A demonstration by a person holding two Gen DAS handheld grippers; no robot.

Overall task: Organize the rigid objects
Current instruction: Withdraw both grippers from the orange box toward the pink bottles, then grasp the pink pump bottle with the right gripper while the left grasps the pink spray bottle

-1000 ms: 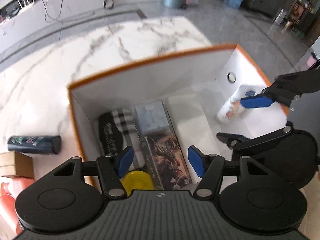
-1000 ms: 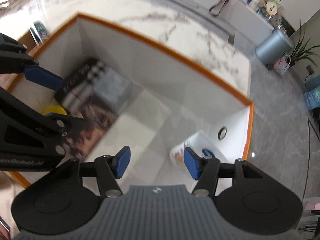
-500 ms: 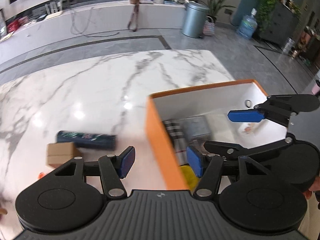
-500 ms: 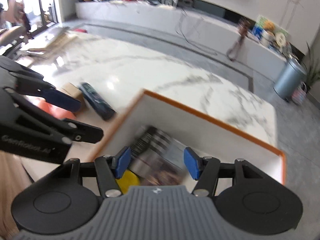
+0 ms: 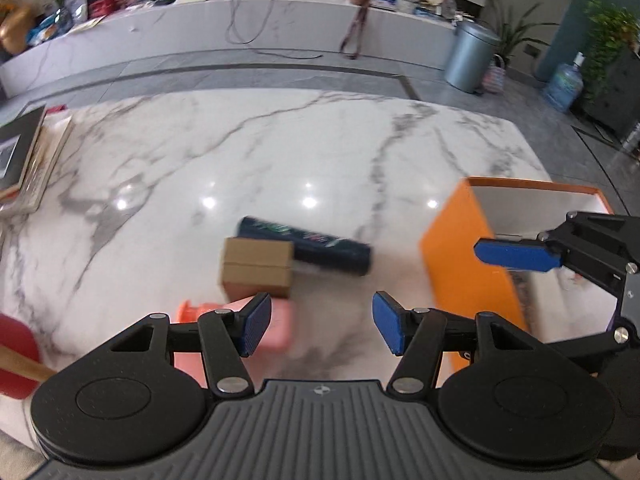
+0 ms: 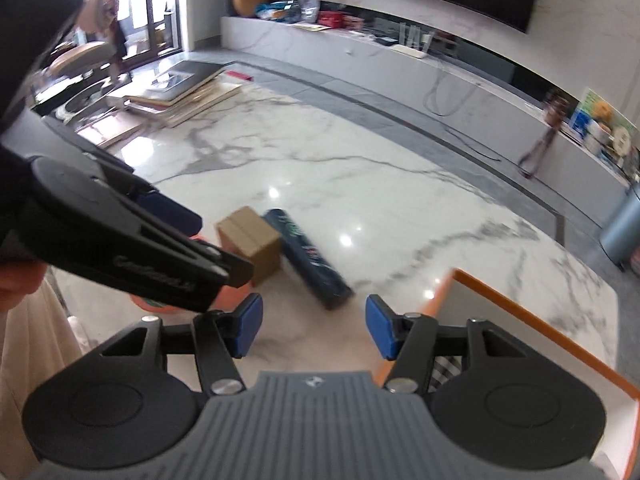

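A brown cardboard box (image 5: 256, 266) and a dark blue tube (image 5: 306, 245) lie side by side on the marble table; both also show in the right wrist view, the box (image 6: 250, 242) and the tube (image 6: 310, 258). A pink-orange object (image 5: 260, 326) lies just in front of the box, partly behind my left finger. The orange box with white inside (image 5: 468, 256) stands at the right; it also shows in the right wrist view (image 6: 532, 312). My left gripper (image 5: 318, 328) is open and empty, above the table near the pink object. My right gripper (image 6: 312, 326) is open and empty, beside the orange box.
A stack of books or frames (image 5: 24, 160) lies at the table's far left edge. A red object on a wooden handle (image 5: 16, 354) is at the near left. The marble table (image 5: 280, 152) stretches beyond the objects. A grey bin (image 5: 468, 56) stands on the floor behind.
Both grippers have swung left and lifted out of the orange box, from looking down into it to facing the loose objects on the table. Both stayed open.
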